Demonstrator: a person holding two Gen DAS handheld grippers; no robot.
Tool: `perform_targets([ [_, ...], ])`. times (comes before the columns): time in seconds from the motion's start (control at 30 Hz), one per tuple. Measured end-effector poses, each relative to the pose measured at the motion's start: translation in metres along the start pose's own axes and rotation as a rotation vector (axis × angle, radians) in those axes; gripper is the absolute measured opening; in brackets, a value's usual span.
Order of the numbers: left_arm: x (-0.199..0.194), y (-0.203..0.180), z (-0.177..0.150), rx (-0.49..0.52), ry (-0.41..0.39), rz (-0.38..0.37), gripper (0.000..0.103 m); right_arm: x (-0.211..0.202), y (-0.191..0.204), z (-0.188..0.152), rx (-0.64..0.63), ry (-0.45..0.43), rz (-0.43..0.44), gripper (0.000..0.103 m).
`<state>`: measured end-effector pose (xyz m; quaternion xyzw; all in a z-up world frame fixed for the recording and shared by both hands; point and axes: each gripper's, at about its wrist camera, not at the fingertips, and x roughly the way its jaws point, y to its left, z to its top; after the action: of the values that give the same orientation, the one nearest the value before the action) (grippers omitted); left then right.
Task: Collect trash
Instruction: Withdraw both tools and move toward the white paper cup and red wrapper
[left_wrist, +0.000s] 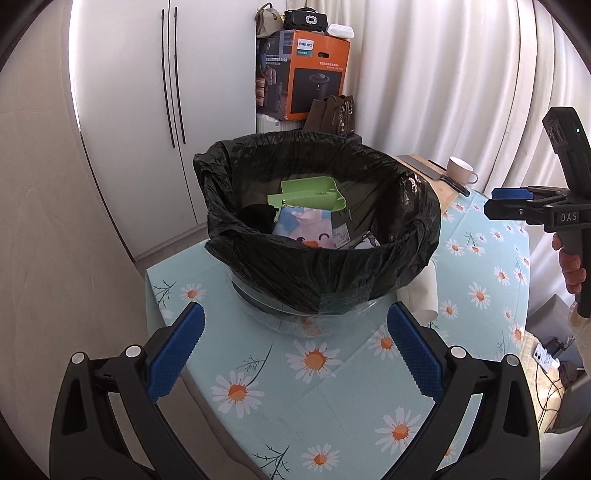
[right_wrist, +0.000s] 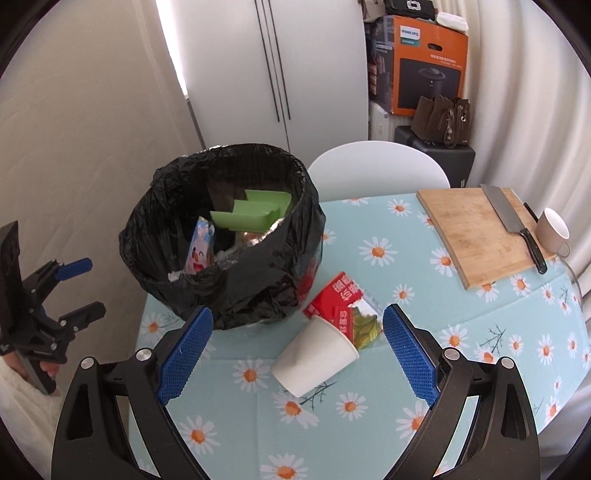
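A bin lined with a black bag (left_wrist: 321, 254) (right_wrist: 229, 280) stands on the daisy tablecloth (left_wrist: 332, 387). Inside lie a green box (left_wrist: 310, 194) (right_wrist: 255, 214) and a cartoon-printed packet (left_wrist: 314, 230) (right_wrist: 199, 251). A white paper cup (right_wrist: 317, 360) lies on its side beside the bin, over a torn red packet (right_wrist: 343, 302). My right gripper (right_wrist: 298, 310) (left_wrist: 498, 202) hovers open just above the cup and packet. My left gripper (left_wrist: 295, 306) (right_wrist: 86, 287) is open and empty, facing the bin's near side. Only an edge of the cup (left_wrist: 424, 291) shows in the left wrist view.
A wooden cutting board (right_wrist: 476, 236) carrying a knife (right_wrist: 513, 225) and a cream mug (right_wrist: 552, 230) sit at the table's far right. A white chair (right_wrist: 376, 170) stands behind the table. A wardrobe, stacked boxes and curtains line the back.
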<state>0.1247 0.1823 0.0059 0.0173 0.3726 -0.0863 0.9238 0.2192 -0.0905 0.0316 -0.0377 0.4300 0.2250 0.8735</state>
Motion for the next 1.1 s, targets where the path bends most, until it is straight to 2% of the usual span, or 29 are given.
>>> perform_targets([
  [0.27, 0.006, -0.042, -0.016, -0.044, 0.054, 0.014, 0.097, -0.002, -0.053, -0.024, 0.013, 0.027, 0.021, 0.089],
  [0.47, 0.017, -0.087, -0.028, -0.080, 0.091, 0.035, 0.097, 0.000, -0.096, -0.040, -0.043, 0.072, 0.014, 0.089],
  [0.7, 0.033, -0.140, -0.037, -0.098, 0.109, 0.034, 0.097, 0.009, -0.138, -0.055, -0.089, 0.122, 0.068, 0.089],
  [0.8, 0.047, -0.158, -0.042, -0.117, 0.141, 0.045, 0.097, 0.014, -0.155, -0.062, -0.090, 0.144, 0.097, 0.089],
  [0.9, 0.058, -0.176, -0.045, -0.125, 0.164, 0.000, 0.097, 0.019, -0.171, -0.070, -0.079, 0.168, 0.136, 0.089],
  [1.1, 0.091, -0.201, -0.041, -0.093, 0.207, -0.047, 0.097, 0.027, -0.199, -0.080, -0.086, 0.197, 0.117, 0.089],
])
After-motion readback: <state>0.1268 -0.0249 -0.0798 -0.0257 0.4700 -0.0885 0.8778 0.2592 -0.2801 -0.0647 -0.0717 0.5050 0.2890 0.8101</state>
